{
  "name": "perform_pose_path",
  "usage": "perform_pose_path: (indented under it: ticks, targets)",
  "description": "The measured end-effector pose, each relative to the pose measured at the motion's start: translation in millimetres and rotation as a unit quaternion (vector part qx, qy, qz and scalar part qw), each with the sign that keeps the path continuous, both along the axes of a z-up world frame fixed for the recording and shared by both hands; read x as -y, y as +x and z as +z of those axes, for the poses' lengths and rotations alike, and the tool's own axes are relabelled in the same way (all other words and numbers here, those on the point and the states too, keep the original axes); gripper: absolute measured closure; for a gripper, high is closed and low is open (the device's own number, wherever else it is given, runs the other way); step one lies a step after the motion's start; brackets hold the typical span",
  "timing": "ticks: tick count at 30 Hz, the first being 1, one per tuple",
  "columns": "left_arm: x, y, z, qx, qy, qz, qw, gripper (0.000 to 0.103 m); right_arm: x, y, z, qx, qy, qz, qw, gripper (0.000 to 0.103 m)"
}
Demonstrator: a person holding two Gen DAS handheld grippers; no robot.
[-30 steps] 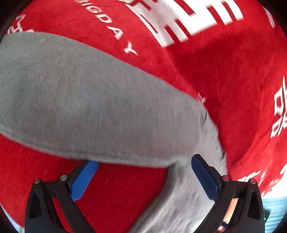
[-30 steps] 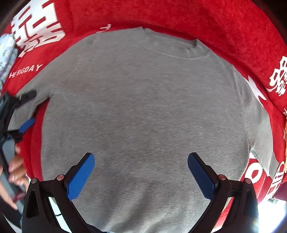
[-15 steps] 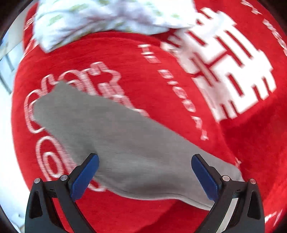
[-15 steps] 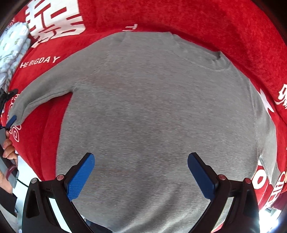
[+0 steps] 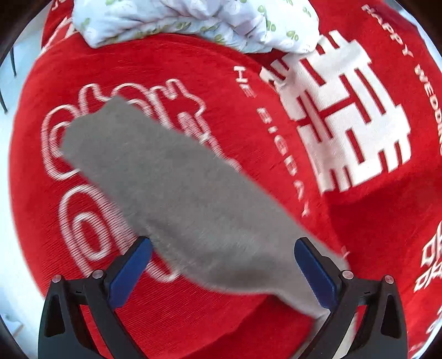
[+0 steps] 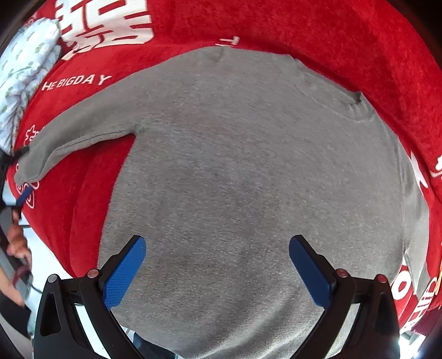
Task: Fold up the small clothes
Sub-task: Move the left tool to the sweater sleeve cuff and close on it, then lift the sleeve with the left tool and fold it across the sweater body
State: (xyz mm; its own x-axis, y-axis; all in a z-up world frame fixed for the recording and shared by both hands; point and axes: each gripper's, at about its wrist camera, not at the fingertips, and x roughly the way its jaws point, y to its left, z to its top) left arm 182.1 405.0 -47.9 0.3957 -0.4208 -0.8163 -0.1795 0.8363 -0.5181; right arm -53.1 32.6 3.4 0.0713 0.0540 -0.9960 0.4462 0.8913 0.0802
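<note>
Both tongs, left [image 5: 221,272] and right [image 6: 216,270], apart, empty. Grey sweater [image 6: 248,179] flat (red cloth [image 5: 373,221] underneath). Imo pinch sleeve [image 5: 171,176] at cuff, fold inward.

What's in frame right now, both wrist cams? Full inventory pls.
grey long-sleeved knit top: 1, grey, spread flat on the cloth; one sleeve stretched out under the left gripper
red plush cloth with white lettering: 1, red and white, covers the whole surface
white fabric bundle with green leaf print: 1, white and green, far edge of the cloth
left gripper: 1, black with blue pads, jaws open over the sleeve
right gripper: 1, black with blue pads, jaws open over the top's body
person's hand: 1, left edge of right wrist view
</note>
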Motion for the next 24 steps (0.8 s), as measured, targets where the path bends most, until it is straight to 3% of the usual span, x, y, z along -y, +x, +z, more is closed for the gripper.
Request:
perform_pose_path:
  ticks: [3, 5, 6, 7, 9, 11, 13, 18, 20, 22, 24]
  targets:
    - [3.7, 15.2, 2.9, 0.01, 0.006, 0.004, 0.9999, 0.0, -7.4, 6.5, 0.0, 0.003, 0.001, 0.014, 1.0, 0.0]
    - [1.6, 18.9, 5.4, 0.01, 0.019, 0.009, 0.9997, 0.005, -10.2, 8.8, -0.1, 0.005, 0.003, 0.017, 1.0, 0.0]
    - [1.6, 19.1, 7.2, 0.011, 0.033, 0.01, 0.9993, 0.024, -11.8, 10.4, -0.2, 0.007, 0.005, 0.018, 1.0, 0.0]
    - [2.3, 19.3, 9.4, 0.013, 0.056, 0.005, 0.9983, 0.054, -12.2, 11.0, 0.2, 0.008, 0.006, 0.018, 1.0, 0.0]
    - [3.3, 25.4, 5.8, 0.009, 0.079, -0.01, 0.9968, 0.087, -13.7, 11.7, 0.4, 0.011, 0.007, 0.019, 1.0, 0.0]
    - [-5.7, 26.3, 3.7, 0.011, 0.05, -0.015, 0.9986, 0.087, -13.3, 11.0, -0.4, 0.011, 0.009, 0.017, 1.0, 0.0]
    - [-10.3, 28.1, 4.9, 0.015, 0.027, -0.021, 0.9993, 0.099, -11.4, 9.3, -1.0, 0.012, 0.008, 0.013, 1.0, 0.0]
    - [-2.8, 23.9, 31.6, 0.049, -0.011, -0.061, 0.9969, 0.099, -2.8, 4.0, -4.1, 0.011, 0.008, -0.001, 1.0, 0.0]
    - [5.8, 17.9, 41.0, 0.05, 0.01, -0.079, 0.9956, 0.098, 0.2, 3.3, -3.7, 0.011, 0.008, -0.004, 1.0, 0.0]
    - [5.0, 8.9, 40.4, 0.031, 0.047, -0.068, 0.9961, 0.098, 2.1, 3.1, -1.1, 0.013, 0.01, -0.007, 1.0, 0.0]
    - [-0.6, 1.2, 29.3, 0.002, 0.048, -0.063, 0.9969, 0.098, 3.9, 3.3, 2.1, 0.018, 0.012, -0.009, 1.0, 0.0]
